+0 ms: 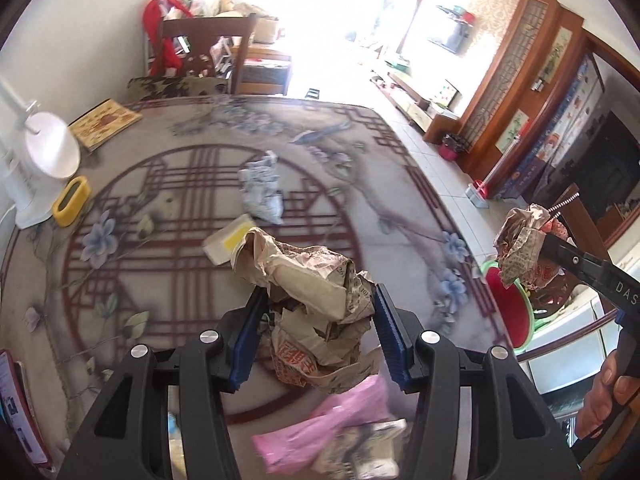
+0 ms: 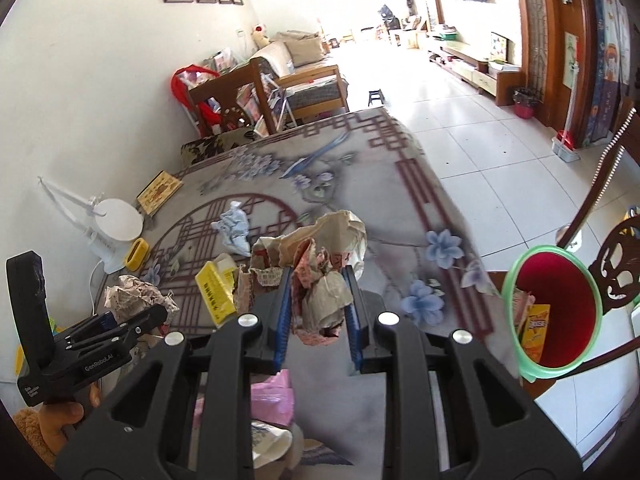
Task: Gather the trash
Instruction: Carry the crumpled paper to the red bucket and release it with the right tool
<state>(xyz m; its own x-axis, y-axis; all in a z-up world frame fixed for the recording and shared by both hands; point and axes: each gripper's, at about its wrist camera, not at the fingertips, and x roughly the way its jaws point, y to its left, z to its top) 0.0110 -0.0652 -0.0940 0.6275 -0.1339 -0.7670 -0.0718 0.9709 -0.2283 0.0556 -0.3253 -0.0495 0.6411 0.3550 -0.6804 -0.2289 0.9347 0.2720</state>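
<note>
My left gripper [image 1: 318,332] is shut on a crumpled brown paper bag [image 1: 308,280], held above the patterned tablecloth [image 1: 160,280]. My right gripper [image 2: 318,316] is shut on a crumpled printed paper wad [image 2: 320,264], also lifted off the table. In the left wrist view that wad [image 1: 520,244] hangs at the right, over a red bin with a green rim [image 1: 508,308]. The right wrist view shows the bin [image 2: 556,304] beside the table's right edge with a yellow packet inside. A crumpled blue-white paper [image 1: 262,188], a yellow-white box [image 1: 226,240] and a pink bag [image 1: 320,432] lie on the table.
A white desk lamp [image 1: 48,152], a yellow holder [image 1: 72,200] and a book [image 1: 106,122] stand at the table's left side. Wooden chairs [image 2: 616,280] flank the bin and the far end. A person's hand [image 1: 608,396] grips the right tool. Tiled floor [image 2: 460,128] stretches beyond.
</note>
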